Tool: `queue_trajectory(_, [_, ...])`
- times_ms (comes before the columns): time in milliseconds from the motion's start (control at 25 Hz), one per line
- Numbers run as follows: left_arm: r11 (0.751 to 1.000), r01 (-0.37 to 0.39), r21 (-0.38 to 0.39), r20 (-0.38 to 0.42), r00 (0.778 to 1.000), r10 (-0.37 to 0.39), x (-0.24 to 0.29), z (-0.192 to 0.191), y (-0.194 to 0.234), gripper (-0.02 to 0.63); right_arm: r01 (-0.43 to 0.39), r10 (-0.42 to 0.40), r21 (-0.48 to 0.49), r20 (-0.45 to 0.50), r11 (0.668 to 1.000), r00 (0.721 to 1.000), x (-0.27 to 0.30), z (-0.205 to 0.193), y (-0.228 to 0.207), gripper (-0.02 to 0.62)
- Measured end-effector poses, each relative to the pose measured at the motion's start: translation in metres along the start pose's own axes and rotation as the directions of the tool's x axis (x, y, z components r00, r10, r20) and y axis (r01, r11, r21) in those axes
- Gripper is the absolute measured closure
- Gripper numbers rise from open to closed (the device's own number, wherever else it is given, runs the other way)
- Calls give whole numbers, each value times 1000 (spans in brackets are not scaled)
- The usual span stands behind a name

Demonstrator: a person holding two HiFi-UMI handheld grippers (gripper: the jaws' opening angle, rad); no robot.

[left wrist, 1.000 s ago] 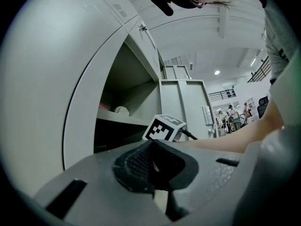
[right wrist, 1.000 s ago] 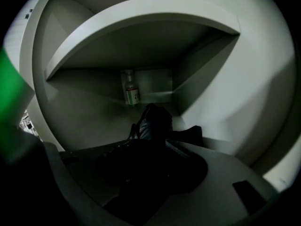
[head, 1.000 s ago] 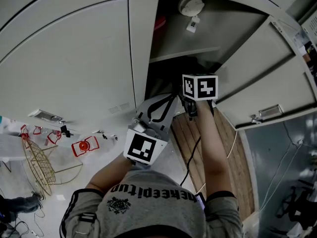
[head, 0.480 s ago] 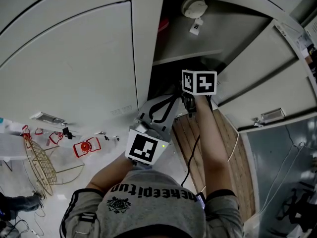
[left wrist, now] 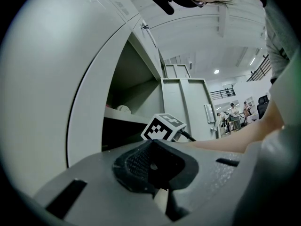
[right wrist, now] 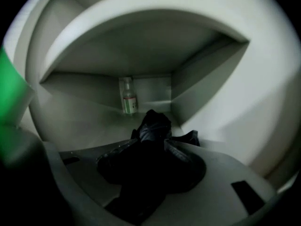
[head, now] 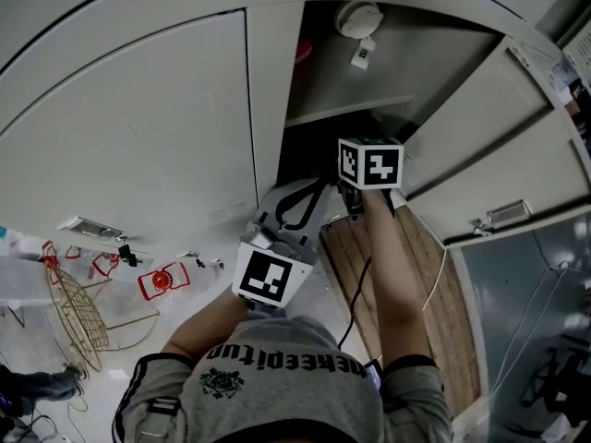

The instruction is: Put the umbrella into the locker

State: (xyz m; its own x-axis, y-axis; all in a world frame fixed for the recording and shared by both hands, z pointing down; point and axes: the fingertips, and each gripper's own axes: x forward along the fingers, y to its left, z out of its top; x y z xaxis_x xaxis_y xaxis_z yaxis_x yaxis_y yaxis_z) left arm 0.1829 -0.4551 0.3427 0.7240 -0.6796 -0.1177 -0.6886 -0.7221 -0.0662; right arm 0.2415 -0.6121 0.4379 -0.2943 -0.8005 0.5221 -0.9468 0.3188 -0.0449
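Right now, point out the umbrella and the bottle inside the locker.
umbrella (right wrist: 154, 126), right gripper view, on its bunched black fabric
bottle (right wrist: 129, 100), right gripper view, on its labelled body

Two grippers: left gripper (left wrist: 153, 147), right gripper (right wrist: 154, 145). Two marker cubes, one per gripper: left cube (head: 270, 280), right cube (head: 371, 162). One black umbrella (right wrist: 153, 126). One open locker (head: 443, 90), one shelf (head: 346, 109) across its opening. One small clear bottle (right wrist: 129, 98) at the back of the compartment. One round white object (head: 358, 15), one tag (head: 360, 55) hanging below it. Two door latches: right latch (head: 503, 212), left latch (head: 90, 224). One gold wire rack (head: 78, 317) on the floor. Three small red things (head: 159, 282) near the rack, kind unclear. One wooden board (head: 416, 275). One black cable (head: 355, 303).
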Motion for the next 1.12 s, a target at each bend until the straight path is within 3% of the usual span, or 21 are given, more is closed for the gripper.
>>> queue_trajectory(280, [1000,-7,-17,13,1000,7,-3,3,2,601,20,-23,26,137,999,990,-35,7,5,563])
queue_trajectory(400, [1000,-8,-18,19,1000,8,-4,7,1,601,12,-20,38,199,999,980,-55,12,11,594])
queue_trajectory(800, [998,-34,-51,30,999,35,-16,23,-11,601,57,-55,4,363,998,930,-131,17,28,594])
queue_trajectory(1120, [996,-62,-61,41,997,65,-32,38,-23,601,102,-94,7,441,995,893,-187,10,35,594])
